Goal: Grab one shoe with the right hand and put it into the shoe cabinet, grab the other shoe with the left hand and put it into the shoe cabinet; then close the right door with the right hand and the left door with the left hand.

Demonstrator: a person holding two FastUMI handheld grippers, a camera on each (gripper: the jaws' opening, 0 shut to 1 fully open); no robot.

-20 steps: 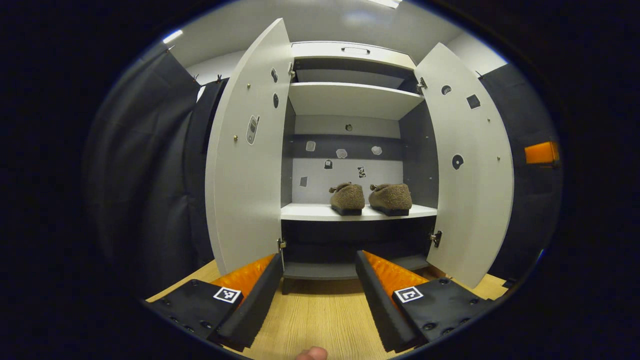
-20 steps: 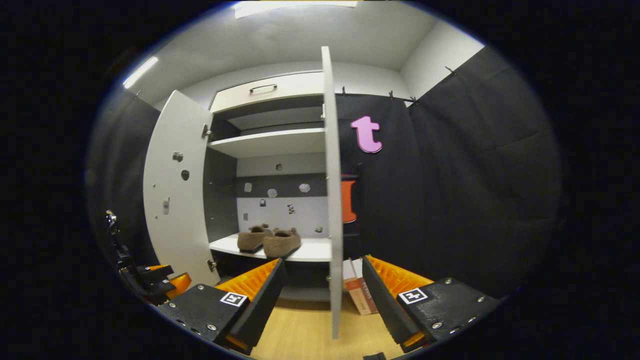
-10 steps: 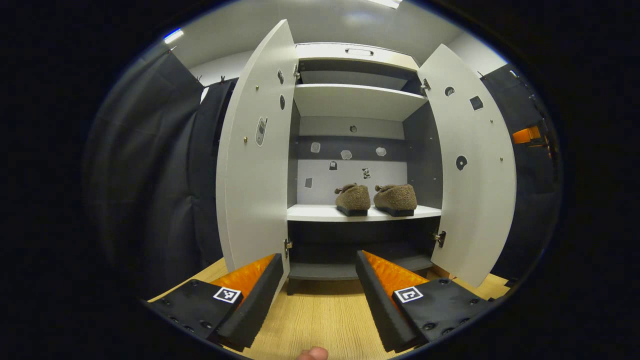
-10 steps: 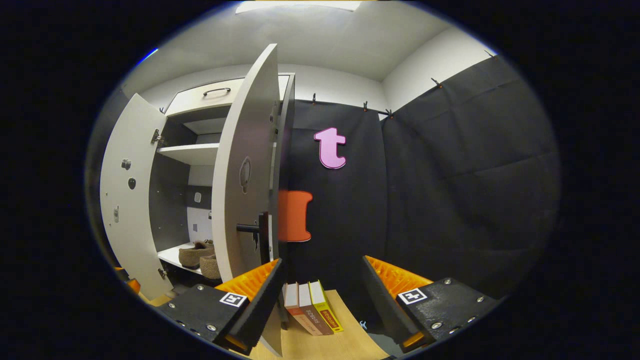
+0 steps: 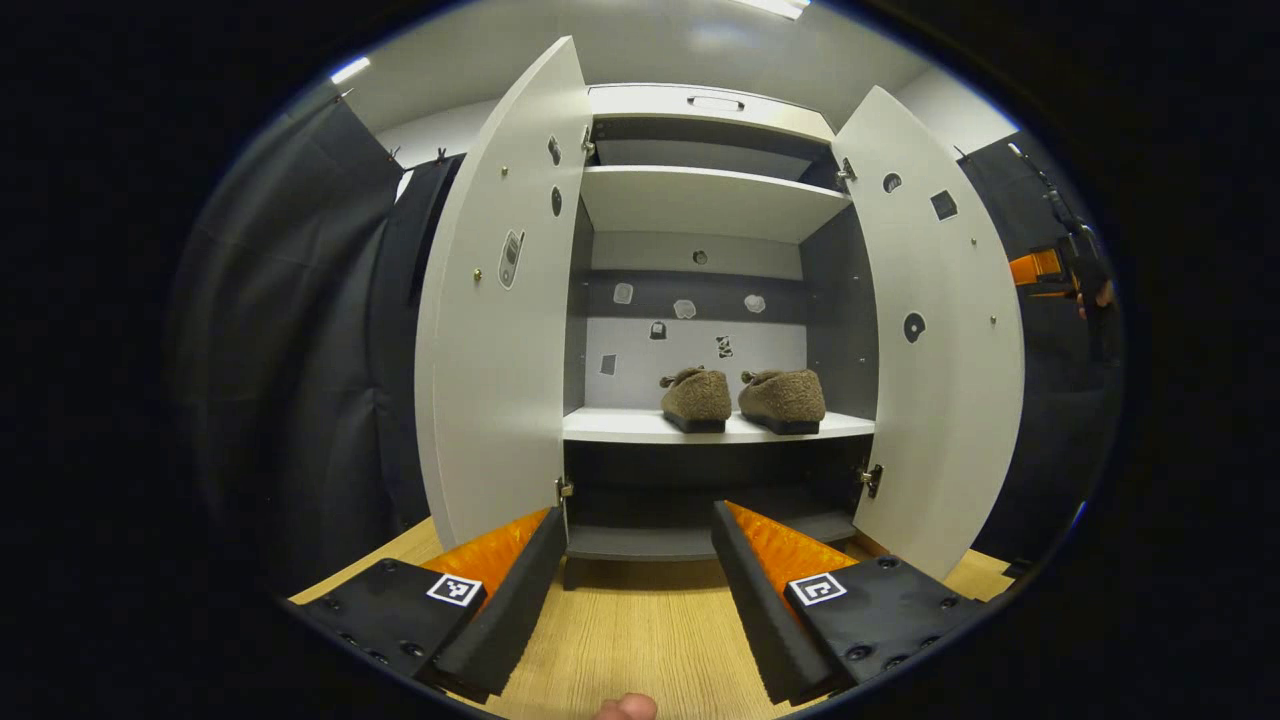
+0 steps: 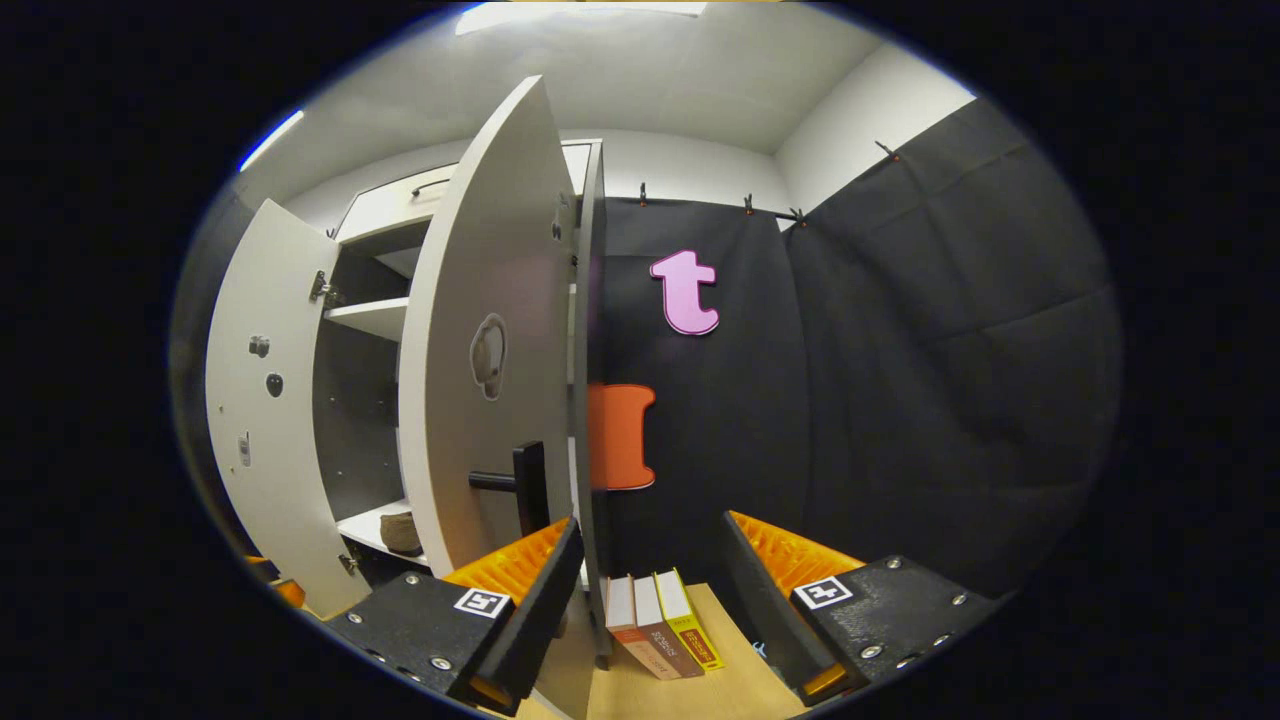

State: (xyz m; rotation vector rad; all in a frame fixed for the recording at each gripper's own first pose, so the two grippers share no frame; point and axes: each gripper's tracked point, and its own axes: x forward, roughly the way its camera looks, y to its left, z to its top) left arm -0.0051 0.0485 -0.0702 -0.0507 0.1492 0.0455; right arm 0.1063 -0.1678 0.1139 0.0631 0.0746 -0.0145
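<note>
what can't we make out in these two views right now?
- Right gripper view: the white right cabinet door hides most of the fuzzy brown shoes.
- Left gripper view: the right gripper at the edge is too small to read its jaws.
- Right gripper view: leaning books have their lower ends cut off by the edge.

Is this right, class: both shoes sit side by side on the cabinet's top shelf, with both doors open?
Not quite. The shoes sit side by side on the middle shelf, not the top one, as the left gripper view shows. Both doors, left and right, are indeed open.
</note>
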